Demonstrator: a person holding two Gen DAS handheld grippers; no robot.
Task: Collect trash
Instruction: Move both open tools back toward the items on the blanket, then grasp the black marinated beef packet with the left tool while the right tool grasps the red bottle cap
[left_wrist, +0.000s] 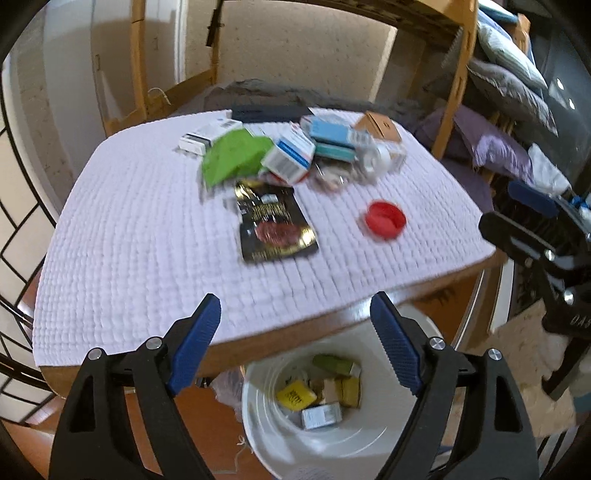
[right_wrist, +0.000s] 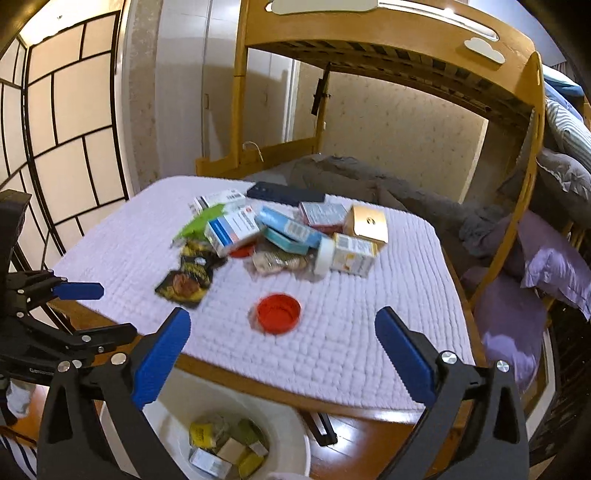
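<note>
A pile of trash lies on the white quilted cloth (left_wrist: 140, 229) of the table: a green wrapper (left_wrist: 232, 155), a black snack pouch (left_wrist: 275, 225), several small cartons (left_wrist: 291, 157) and a red lid (left_wrist: 385, 218). Below the table's near edge stands a white bin (left_wrist: 369, 443) holding several small boxes. My left gripper (left_wrist: 295, 317) hangs open above the table's edge and the bin, with nothing between its fingers. My right gripper (right_wrist: 282, 328) is open wide and empty over the front edge, the red lid (right_wrist: 279, 313) just beyond it. The bin (right_wrist: 291, 424) sits under it.
A dark phone (right_wrist: 284, 192) lies at the table's far edge. Behind stands a wooden bunk bed (right_wrist: 406, 48) with grey and purple bedding (right_wrist: 546, 266). A panelled screen (right_wrist: 66, 129) is at the left. The floor is wood.
</note>
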